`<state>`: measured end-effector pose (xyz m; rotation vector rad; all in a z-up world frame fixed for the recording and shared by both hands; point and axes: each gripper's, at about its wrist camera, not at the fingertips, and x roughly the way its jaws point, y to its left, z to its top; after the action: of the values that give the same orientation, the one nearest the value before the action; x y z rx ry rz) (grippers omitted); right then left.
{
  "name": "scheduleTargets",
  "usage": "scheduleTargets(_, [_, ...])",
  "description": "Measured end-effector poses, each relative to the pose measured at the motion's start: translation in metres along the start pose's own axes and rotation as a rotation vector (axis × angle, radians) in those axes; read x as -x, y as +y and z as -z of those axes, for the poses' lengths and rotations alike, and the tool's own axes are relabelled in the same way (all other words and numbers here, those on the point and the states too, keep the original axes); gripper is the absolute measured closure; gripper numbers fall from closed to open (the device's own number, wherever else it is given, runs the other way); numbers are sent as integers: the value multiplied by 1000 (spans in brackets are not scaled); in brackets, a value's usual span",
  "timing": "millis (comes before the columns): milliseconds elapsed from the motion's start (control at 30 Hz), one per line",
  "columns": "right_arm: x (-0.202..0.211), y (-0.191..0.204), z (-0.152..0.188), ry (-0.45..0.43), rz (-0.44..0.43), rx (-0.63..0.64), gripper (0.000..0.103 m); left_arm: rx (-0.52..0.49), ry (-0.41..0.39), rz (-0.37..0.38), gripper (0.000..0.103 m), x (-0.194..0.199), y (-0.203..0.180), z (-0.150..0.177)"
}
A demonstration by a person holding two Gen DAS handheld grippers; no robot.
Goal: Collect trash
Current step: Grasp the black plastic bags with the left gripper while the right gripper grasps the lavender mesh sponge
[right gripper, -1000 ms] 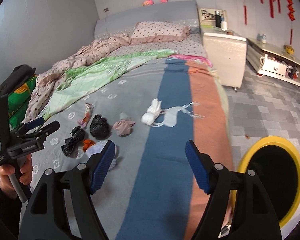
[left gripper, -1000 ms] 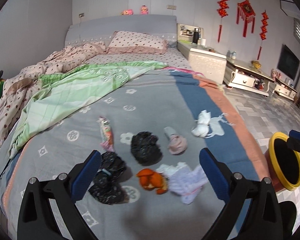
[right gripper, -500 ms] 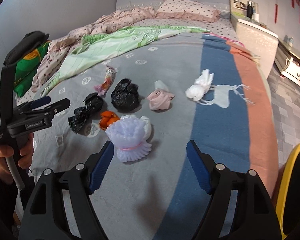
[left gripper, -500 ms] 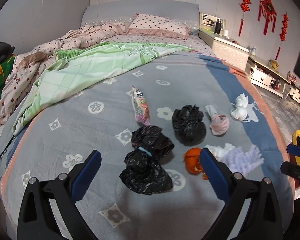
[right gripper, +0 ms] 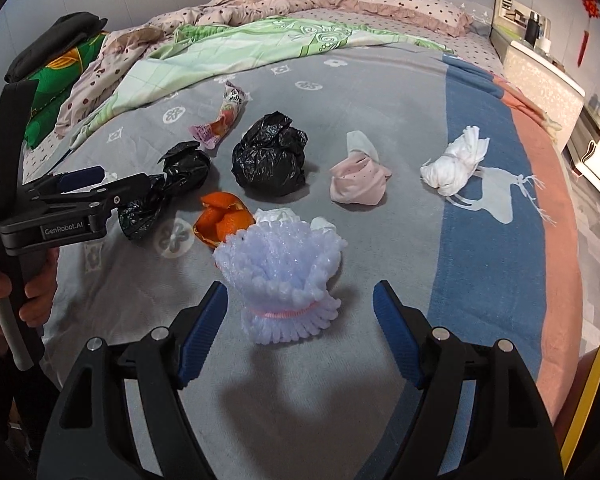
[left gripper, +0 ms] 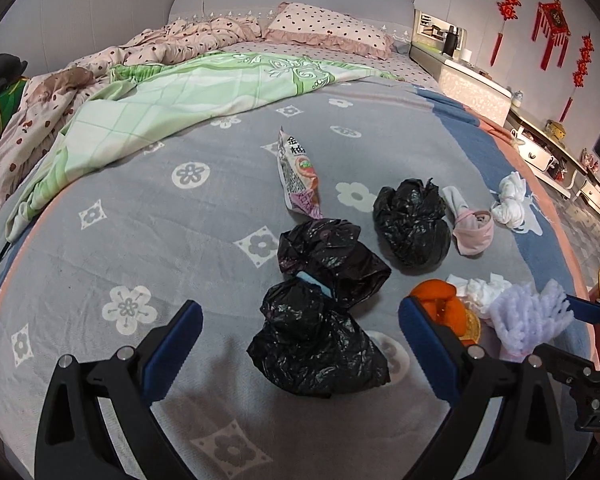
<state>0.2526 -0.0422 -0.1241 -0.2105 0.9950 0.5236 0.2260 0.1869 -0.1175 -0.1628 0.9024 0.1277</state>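
Note:
Several pieces of trash lie on the grey bedspread (left gripper: pixel 140 240). In the left wrist view my left gripper (left gripper: pixel 300 314) is open just above a twisted black bag (left gripper: pixel 324 332), its pads apart from it. Behind lie a snack wrapper (left gripper: pixel 298 172), a rounder black bag (left gripper: pixel 410 220), a pink wad (left gripper: pixel 472 228), a white knotted wad (left gripper: pixel 510 200) and orange peel (left gripper: pixel 440 300). In the right wrist view my right gripper (right gripper: pixel 300 298) stands open over a lilac foam fruit net (right gripper: pixel 280 264), not touching it.
A yellow-rimmed bin (right gripper: pixel 592 400) stands on the floor beyond the bed's right edge. A green quilt (left gripper: pixel 180 96) and pink bedding (left gripper: pixel 60 92) cover the far left of the bed. A person's hand (right gripper: pixel 32 292) holds the left gripper's handle.
Both grippers have come down and forward toward the trash. The twisted black bag now sits between the left fingers in view, and the foam net between the right ones. Both stay open.

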Motion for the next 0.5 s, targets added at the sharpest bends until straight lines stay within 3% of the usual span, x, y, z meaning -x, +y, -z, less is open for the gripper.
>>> scheduleTargets(167, [-16, 5, -4, 26, -9, 18, 39, 7, 3, 8, 12, -8, 1, 0])
scheduleTargets(300, [-26, 7, -5, 44, -27, 10, 47, -15, 15, 23, 28, -13, -1, 2])
scheduleTargets(500, [-30, 5, -6, 40, -35, -3, 54, -48, 26, 31, 64, -15, -5, 6])
